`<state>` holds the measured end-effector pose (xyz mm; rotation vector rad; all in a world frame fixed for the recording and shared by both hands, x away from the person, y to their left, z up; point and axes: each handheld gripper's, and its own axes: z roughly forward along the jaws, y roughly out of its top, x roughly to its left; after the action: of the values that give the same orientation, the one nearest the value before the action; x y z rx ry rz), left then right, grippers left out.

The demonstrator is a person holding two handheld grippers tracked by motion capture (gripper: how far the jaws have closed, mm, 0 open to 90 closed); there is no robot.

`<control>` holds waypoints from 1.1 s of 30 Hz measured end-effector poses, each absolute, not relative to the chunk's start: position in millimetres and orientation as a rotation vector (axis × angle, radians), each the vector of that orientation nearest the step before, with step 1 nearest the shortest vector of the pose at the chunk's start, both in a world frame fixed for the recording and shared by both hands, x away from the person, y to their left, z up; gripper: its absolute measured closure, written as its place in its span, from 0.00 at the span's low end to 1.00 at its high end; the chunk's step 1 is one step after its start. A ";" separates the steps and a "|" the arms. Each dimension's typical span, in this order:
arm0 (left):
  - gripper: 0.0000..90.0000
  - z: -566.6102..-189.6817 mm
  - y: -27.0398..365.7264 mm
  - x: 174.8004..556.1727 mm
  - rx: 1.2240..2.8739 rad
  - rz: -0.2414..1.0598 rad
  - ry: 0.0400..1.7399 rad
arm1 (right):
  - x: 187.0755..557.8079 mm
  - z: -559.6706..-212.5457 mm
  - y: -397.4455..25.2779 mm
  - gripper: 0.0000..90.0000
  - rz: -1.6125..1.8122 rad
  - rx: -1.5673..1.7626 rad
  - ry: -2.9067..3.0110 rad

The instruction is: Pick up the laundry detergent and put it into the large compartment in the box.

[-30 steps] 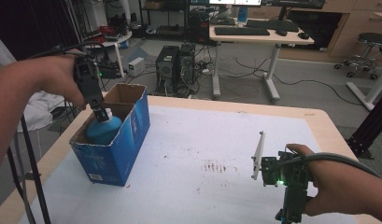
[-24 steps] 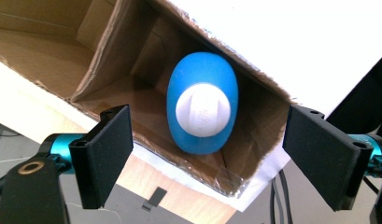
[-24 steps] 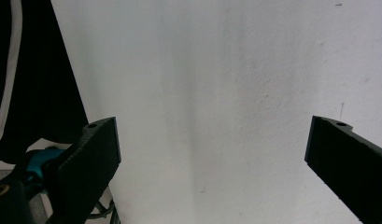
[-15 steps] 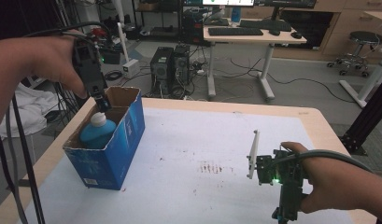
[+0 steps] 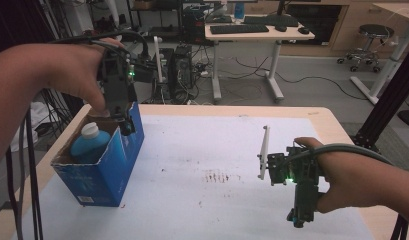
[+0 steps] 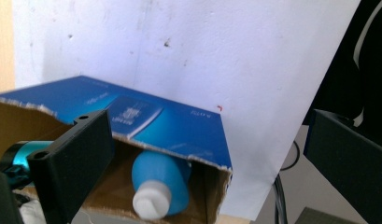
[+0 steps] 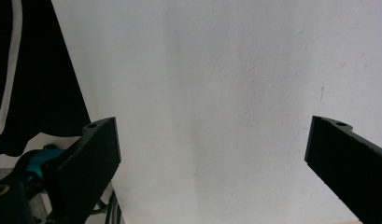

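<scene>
Jaws apart on left gripper (image 5: pixel 126 125) and right gripper (image 5: pixel 298 220) | blue bottle (image 5: pixel 89 141) sits in blue box (image 5: pixel 104 175) | risk: left jaws catch the box's far rim, tipping it

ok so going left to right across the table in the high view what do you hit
blue bottle inside the blue cardboard box → left gripper over the box's far right corner → reddish smudge marks on the white table cover → right gripper held low over the table

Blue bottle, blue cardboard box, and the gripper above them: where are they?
blue bottle (image 5: pixel 88 145), high view, on its blue shoulder.
blue cardboard box (image 5: pixel 103 181), high view, on its front wall.
left gripper (image 5: pixel 126 126), high view, between its fingertips.
</scene>
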<state>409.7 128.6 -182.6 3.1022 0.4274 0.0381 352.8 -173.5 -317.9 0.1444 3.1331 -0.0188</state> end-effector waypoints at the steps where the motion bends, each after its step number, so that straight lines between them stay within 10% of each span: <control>1: 0.02 -182.6 128.6 409.7 3.102 0.038 0.427 | 352.8 -317.9 -173.5 0.03 -0.019 0.144 3.133; 33: 0.02 -227.2 94.5 420.1 3.107 -0.050 0.268 | 362.6 -314.5 -180.7 0.03 0.036 0.135 3.136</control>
<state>420.1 94.5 -227.2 3.1072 0.2677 -0.0495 362.6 -180.7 -314.5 0.1347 3.1363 0.0357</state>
